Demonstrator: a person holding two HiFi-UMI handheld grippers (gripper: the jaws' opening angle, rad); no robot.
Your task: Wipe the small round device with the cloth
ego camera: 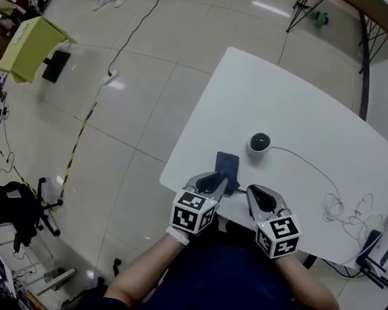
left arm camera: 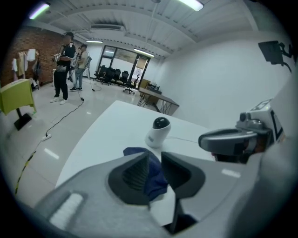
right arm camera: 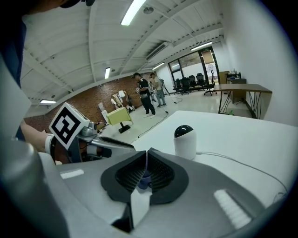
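Your left gripper [left arm camera: 156, 155] has its jaws standing a little apart, with a clear gap between the ribbed pads. In that gap you see the dark blue crumpled cloth [ego camera: 227, 164], lying on the table just past the tips. The pads are not pressing on it.

Your right gripper [right arm camera: 146, 152] is closed, jaw against jaw, and grips nothing. A sliver of blue shows low behind its tips, and you cannot tell from here whether it touches them.

Both grippers sit side by side over the near edge of the white rounded table [ego camera: 315, 110], left of that edge's middle. The cloth rests flat on the table right by the same edge, towards the near left corner. The small round white device with a black dome top [ego camera: 258, 143] stands upright farther in from the cloth, towards the middle of the table, near it but apart. A thin white cable [ego camera: 307, 163] runs from the device towards the right edge, where it ends in loose loops. On the floor off the table's left edge stands a yellow-green chair [ego camera: 27, 45].
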